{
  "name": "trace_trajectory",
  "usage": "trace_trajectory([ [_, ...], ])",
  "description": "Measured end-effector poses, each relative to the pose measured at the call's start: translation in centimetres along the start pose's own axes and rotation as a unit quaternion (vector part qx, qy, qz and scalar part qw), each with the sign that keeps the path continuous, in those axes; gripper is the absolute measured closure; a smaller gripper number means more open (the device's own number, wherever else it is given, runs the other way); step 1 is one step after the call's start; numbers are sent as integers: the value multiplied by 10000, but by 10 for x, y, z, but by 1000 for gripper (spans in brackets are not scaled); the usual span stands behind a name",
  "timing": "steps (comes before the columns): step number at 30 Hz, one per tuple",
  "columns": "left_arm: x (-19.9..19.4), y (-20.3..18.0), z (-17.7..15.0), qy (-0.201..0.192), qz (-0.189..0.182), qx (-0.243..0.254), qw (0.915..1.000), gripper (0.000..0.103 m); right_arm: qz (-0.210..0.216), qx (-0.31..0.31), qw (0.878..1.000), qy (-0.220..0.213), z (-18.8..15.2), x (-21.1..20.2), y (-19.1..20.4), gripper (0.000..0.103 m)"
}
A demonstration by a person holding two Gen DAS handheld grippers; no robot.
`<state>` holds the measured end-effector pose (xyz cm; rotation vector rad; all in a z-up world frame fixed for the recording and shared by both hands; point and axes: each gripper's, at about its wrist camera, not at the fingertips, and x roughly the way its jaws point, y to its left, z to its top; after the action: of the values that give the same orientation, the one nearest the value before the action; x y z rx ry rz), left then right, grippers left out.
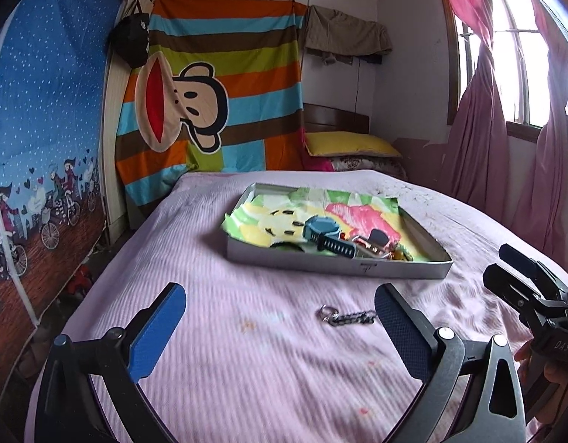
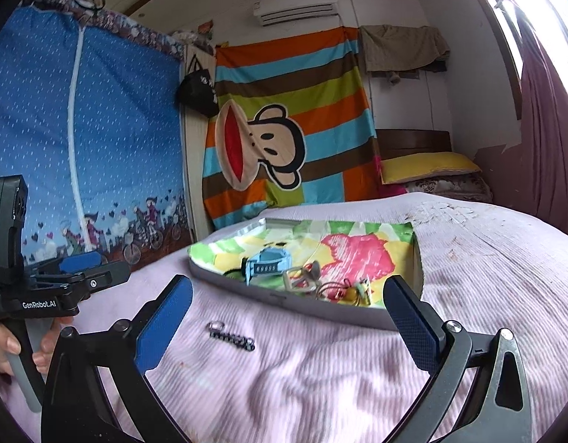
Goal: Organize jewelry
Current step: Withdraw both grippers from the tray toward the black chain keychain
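A shallow metal tray (image 1: pixel 339 264) (image 2: pixel 284 301), lined with a colourful cloth, lies on the pink bed. In it are a blue watch (image 1: pixel 322 234) (image 2: pixel 267 262), a rose-gold watch (image 1: pixel 372 245) and some small trinkets (image 2: pixel 352 291). A short dark chain with a ring (image 1: pixel 345 315) (image 2: pixel 232 336) lies on the bedspread in front of the tray. My left gripper (image 1: pixel 280 317) is open and empty, with the chain just inside its right finger. My right gripper (image 2: pixel 287 313) is open and empty above the chain.
The pink bedspread (image 1: pixel 247 350) covers the bed. A yellow pillow (image 1: pixel 352 144) lies at the headboard. A striped monkey cloth (image 1: pixel 217 103) and a blue zip wardrobe (image 1: pixel 44 129) stand at the left. Pink curtains (image 1: pixel 479 129) hang at the right.
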<state>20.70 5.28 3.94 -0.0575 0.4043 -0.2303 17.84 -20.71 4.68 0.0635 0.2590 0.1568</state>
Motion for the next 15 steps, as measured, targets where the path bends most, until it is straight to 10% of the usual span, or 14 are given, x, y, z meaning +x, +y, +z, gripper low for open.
trace_trajectory([
  [15, 31, 9, -6, 808, -71, -32, 9967, 0, 87, -114, 9964, 841, -18, 34, -4, 1],
])
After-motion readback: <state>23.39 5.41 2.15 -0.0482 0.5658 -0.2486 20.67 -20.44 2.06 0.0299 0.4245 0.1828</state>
